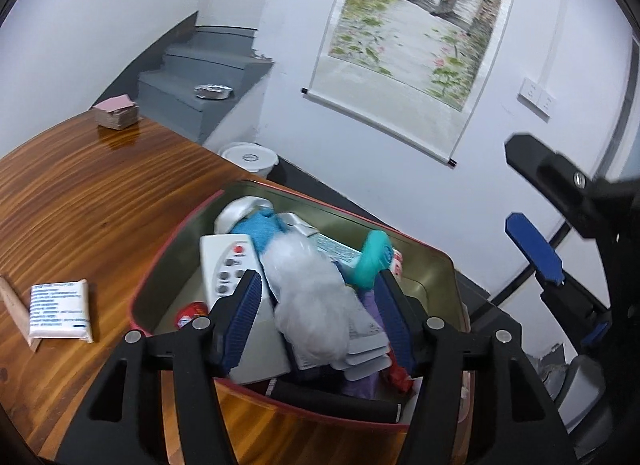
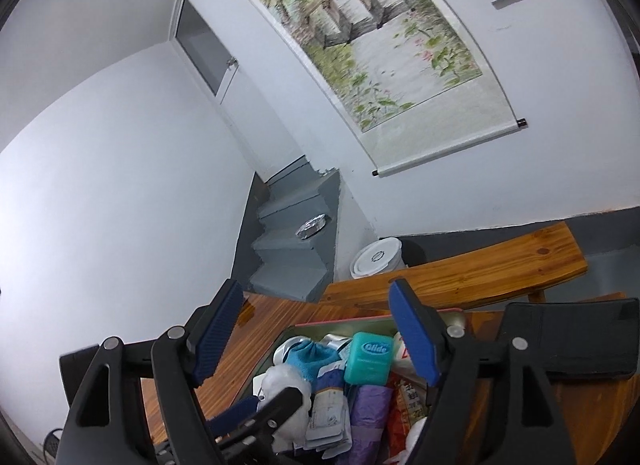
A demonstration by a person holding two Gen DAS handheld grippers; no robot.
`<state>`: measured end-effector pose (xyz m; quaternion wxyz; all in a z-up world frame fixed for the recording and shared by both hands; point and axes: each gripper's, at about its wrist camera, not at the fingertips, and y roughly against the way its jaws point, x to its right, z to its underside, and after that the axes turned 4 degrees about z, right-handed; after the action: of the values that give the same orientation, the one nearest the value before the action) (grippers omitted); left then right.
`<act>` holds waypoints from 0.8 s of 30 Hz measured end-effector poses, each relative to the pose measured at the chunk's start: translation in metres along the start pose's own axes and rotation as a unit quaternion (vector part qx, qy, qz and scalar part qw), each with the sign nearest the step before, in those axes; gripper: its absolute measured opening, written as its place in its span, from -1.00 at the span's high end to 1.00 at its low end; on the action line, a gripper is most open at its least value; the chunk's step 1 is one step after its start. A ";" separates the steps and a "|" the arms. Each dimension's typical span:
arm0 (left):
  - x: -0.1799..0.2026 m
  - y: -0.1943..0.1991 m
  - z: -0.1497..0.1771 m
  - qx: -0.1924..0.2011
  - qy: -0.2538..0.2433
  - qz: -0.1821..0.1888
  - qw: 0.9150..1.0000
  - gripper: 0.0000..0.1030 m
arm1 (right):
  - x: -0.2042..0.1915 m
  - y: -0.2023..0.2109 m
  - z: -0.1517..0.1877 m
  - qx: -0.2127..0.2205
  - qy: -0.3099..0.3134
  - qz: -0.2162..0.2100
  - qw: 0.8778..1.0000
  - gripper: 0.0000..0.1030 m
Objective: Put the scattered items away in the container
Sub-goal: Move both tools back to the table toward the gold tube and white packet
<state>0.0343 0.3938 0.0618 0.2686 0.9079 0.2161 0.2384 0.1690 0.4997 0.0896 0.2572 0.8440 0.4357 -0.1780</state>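
White-walled room with grey stairs (image 1: 200, 77) and a scroll painting (image 1: 416, 21) on the wall, everything happening on a glossy wooden table (image 1: 100, 193).

The red tin (image 1: 436, 261) sits at the table's edge and it's already heaped: a remote (image 1: 226, 261), a blue sock (image 1: 260, 229), a teal floss box (image 2: 367, 357), purple bags (image 2: 370, 405), and a fluffy white cotton bag (image 1: 312, 297) lying on top.

The left gripper (image 1: 316, 321) hangs over the tin with its jaws spread either side of that cotton bag, not pressing it. The right gripper (image 2: 316, 337) is spread too, nothing between its pads.

A white tissue pack (image 1: 60, 311) sits well apart on the table, so I'd go for that next. Tip: grab it across the short side, lift clear of the rim, and drop it low so the pile doesn't spill.
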 end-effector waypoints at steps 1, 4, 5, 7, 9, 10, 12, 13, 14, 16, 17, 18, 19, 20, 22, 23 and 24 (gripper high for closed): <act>-0.003 0.002 -0.001 0.002 0.003 -0.002 1.000 -0.20 | -0.002 0.000 0.001 0.000 0.003 -0.003 1.000 -0.54; -0.015 0.012 -0.003 0.009 0.015 -0.015 1.000 -0.20 | -0.005 0.000 0.004 -0.001 0.010 -0.013 1.000 -0.55; -0.020 0.015 -0.004 0.012 0.019 -0.020 1.000 -0.20 | -0.007 0.000 0.005 -0.002 0.015 -0.017 1.000 -0.56; -0.032 0.023 -0.006 0.021 0.031 -0.033 0.999 -0.20 | -0.010 -0.002 0.008 -0.007 0.024 -0.024 0.999 -0.58; -0.047 0.034 -0.009 0.032 0.048 -0.049 0.997 -0.20 | -0.018 -0.005 0.014 -0.021 0.040 -0.037 0.998 -0.58; -0.055 0.037 -0.009 0.036 0.055 -0.057 0.996 -0.20 | -0.023 -0.007 0.017 -0.029 0.051 -0.044 0.997 -0.58; -0.076 0.046 -0.010 0.044 0.076 -0.088 0.992 -0.20 | -0.032 -0.008 0.024 -0.037 0.070 -0.055 0.995 -0.58; -0.084 0.050 -0.010 0.046 0.083 -0.104 0.990 -0.20 | -0.036 -0.008 0.027 -0.039 0.079 -0.059 0.994 -0.58; -0.095 0.054 -0.010 0.048 0.093 -0.125 0.987 -0.20 | -0.041 -0.006 0.032 -0.040 0.091 -0.065 0.993 -0.58; -0.115 0.059 -0.009 0.049 0.107 -0.171 0.978 -0.20 | -0.047 -0.004 0.037 -0.039 0.107 -0.073 0.991 -0.59; -0.124 0.061 -0.009 0.048 0.114 -0.189 0.974 -0.20 | -0.051 -0.003 0.040 -0.039 0.116 -0.078 0.989 -0.59; -0.134 0.062 -0.007 0.046 0.122 -0.207 0.970 -0.20 | -0.054 -0.002 0.042 -0.039 0.121 -0.081 0.989 -0.59; -0.144 0.064 -0.005 0.042 0.131 -0.224 0.965 -0.20 | -0.056 -0.002 0.044 -0.041 0.127 -0.084 0.988 -0.60; -0.153 0.065 -0.003 0.040 0.140 -0.236 0.961 -0.20 | -0.059 -0.003 0.046 -0.046 0.132 -0.091 0.986 -0.60; -0.171 0.067 0.002 0.034 0.158 -0.256 0.953 -0.20 | -0.062 -0.004 0.049 -0.054 0.139 -0.100 0.984 -0.60; -0.178 0.068 0.004 0.032 0.166 -0.262 0.950 -0.20 | -0.065 -0.004 0.052 -0.060 0.146 -0.107 0.982 -0.60; -0.186 0.068 0.006 0.030 0.176 -0.266 0.947 -0.20 | -0.067 -0.005 0.055 -0.064 0.150 -0.113 0.980 -0.60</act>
<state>-0.0917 0.2429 0.0393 0.2523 0.7686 0.5010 0.3075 0.1239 0.4267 0.0795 0.2203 0.7881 0.5726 -0.0492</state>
